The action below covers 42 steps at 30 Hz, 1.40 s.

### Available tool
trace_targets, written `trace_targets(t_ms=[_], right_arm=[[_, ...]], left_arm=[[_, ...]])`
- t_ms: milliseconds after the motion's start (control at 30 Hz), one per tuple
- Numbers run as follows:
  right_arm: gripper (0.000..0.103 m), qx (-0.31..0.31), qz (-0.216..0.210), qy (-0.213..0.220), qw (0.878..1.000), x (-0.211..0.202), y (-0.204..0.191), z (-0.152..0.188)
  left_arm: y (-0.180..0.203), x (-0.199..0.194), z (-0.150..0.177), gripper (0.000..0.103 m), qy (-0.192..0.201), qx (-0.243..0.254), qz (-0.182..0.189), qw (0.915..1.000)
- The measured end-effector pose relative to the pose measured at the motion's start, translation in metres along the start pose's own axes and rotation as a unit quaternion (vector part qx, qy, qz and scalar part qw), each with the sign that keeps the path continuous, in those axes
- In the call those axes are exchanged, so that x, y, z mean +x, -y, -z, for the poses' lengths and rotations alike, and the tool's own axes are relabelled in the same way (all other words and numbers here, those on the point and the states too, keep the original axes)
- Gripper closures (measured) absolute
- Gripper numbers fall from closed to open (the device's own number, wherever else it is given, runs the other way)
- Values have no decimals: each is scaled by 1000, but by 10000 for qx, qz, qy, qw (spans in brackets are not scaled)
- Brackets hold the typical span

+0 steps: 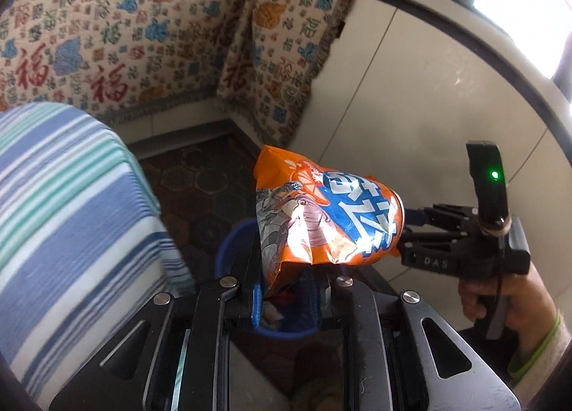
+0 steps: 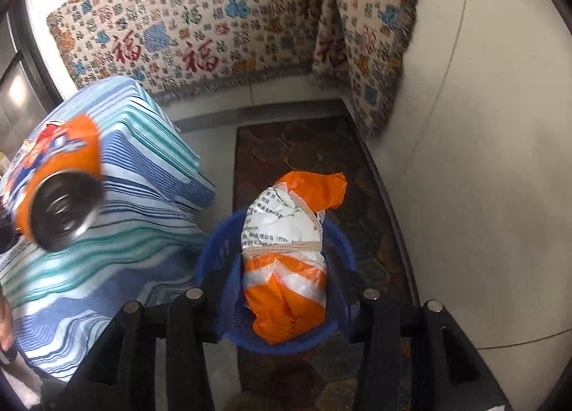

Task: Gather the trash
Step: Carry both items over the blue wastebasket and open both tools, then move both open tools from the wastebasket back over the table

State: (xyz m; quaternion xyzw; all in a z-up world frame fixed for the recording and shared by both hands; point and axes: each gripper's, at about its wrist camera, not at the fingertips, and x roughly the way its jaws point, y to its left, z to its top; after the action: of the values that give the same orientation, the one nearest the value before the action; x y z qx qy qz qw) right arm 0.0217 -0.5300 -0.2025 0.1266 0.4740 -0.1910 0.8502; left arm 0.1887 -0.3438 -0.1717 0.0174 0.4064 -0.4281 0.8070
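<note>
The left gripper (image 1: 286, 289) is clamped on an orange snack bag (image 1: 321, 218), held over the blue bin (image 1: 228, 250); the right gripper (image 2: 282, 300) is clamped on a banded orange-and-white bundle (image 2: 286, 268), which hangs in the mouth of the bin (image 2: 211, 260) on the floor mat (image 2: 286, 146), beside the striped cloth (image 2: 118, 218). Step in hand, by my judgement: carrying both pieces of trash to the bin for drop-off. The next move calls for parting the right jaws so the bundle falls inside, then centring the snack bag over the rim before letting go.
</note>
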Motion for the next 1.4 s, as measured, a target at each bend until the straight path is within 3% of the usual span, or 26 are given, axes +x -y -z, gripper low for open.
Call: trace_targets(t_ms=[200,233,267,300,367,433,567,767,1033,1200,1400], right_arm=[[55,-32,-41,100,9999,15,9,6],[44,-41,-56,137,9999,18,10,6],[32,-27,-39,171,9998,21,11,7],[30,-14,-9,184,9998,23,12,7],[30,-44,43,134,9999,25,13,8],[30,-26,195,150,9997,22,20,8],[30,93,334,384,9987,7,31,5],[30,34,343,988,9945,-23,18,-9],[30,-770,-164,1773,9810,-55,-82,-30],[30,-1252,-784,1743,9735,-52,-172,-33],[30,-1810,-1660,1261,9611,-31,-288,-22]], left_arm=[[18,43,-5,83,-173,112,-15,9998],[20,52,-6,82,-231,112,-33,9997],[21,60,-8,72,-307,89,-15,9995],[22,68,-10,52,-366,56,28,9993],[24,74,-13,35,-326,49,30,9995],[25,73,-15,34,-310,106,-4,9995],[23,54,-16,32,-196,183,-69,9996],[-3,-16,-2,18,133,231,-337,9991],[-100,-120,59,12,30,-97,-1416,9899],[-172,-169,95,12,-12,-435,-2587,9650],[-253,-200,112,12,33,-1095,-3139,9431]])
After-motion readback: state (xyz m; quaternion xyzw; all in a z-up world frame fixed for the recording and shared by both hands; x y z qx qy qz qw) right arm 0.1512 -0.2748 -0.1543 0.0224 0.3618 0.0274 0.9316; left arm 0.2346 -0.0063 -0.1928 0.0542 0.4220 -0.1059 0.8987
